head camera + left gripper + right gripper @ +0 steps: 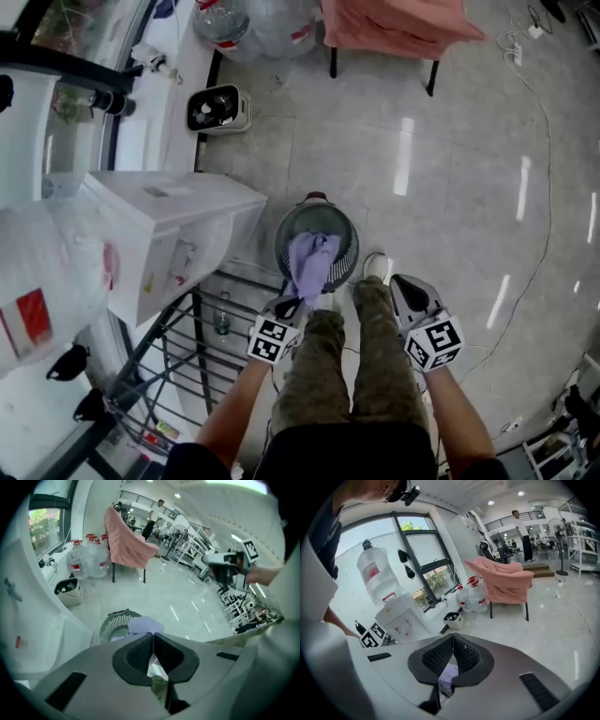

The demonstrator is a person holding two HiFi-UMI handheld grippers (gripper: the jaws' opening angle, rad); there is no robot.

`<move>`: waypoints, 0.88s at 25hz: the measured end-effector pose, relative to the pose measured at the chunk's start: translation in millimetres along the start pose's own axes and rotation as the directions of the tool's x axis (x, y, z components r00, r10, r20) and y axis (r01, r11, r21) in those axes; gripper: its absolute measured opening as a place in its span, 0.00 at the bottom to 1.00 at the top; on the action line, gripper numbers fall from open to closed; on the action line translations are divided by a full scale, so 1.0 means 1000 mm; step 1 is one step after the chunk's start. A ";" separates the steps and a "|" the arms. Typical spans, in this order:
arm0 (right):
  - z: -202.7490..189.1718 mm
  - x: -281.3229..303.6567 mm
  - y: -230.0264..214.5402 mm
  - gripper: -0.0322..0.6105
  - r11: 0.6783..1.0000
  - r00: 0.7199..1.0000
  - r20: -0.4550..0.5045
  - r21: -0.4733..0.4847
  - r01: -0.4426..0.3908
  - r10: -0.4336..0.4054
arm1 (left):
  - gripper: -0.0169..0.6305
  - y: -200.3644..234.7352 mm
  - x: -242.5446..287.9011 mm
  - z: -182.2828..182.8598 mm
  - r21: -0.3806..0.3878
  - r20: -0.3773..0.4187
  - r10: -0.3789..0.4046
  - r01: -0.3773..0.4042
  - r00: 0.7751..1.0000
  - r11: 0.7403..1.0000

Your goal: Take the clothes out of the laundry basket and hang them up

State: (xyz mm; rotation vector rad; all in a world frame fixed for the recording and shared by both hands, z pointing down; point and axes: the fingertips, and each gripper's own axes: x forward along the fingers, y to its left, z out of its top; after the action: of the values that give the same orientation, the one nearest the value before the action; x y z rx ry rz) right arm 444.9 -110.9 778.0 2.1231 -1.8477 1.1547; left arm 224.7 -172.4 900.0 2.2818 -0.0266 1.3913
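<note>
The pale tiled floor (450, 187) fills most of the head view, with light reflecting on it. At the left stands a white water dispenser (173, 225), and below it, near the person's left arm, is a black wire drying rack (178, 361). At the top edge there is a chair covered with a pink cloth (394, 23), and beside it some big water jugs (248, 23). A small white bin (217, 110) sits on the floor near the wall.

The round grey laundry basket (342, 225) stands on the floor directly in front of the person's feet. A lavender garment (314, 262) comes up out of the basket. Its lower part is still inside and its upper end reaches the left gripper (292, 305), which is just above the near rim of the basket.

In the left gripper view, the two jaws of the left gripper (153, 634) are pressed together, and the lavender cloth (144, 625) shows right at their tips, so they pinch the garment.

The right gripper (398, 284) is to the right of the basket, apart from the garment and above the person's shoe. In its own view the jaws of the right gripper (453, 637) are fully together with nothing between them.
</note>
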 end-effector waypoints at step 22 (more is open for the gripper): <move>0.033 -0.019 0.146 0.22 0.981 0.980 -0.087 -0.067 -0.184 0.178 | 0.04 -0.097 -0.324 0.122 0.233 0.283 -0.094 0.027 0.955 0.972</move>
State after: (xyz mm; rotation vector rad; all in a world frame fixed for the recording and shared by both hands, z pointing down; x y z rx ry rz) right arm 332.0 -150.9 686.9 1.8724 -2.0483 1.1677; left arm 193.8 -205.1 543.3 2.6380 0.1142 1.0607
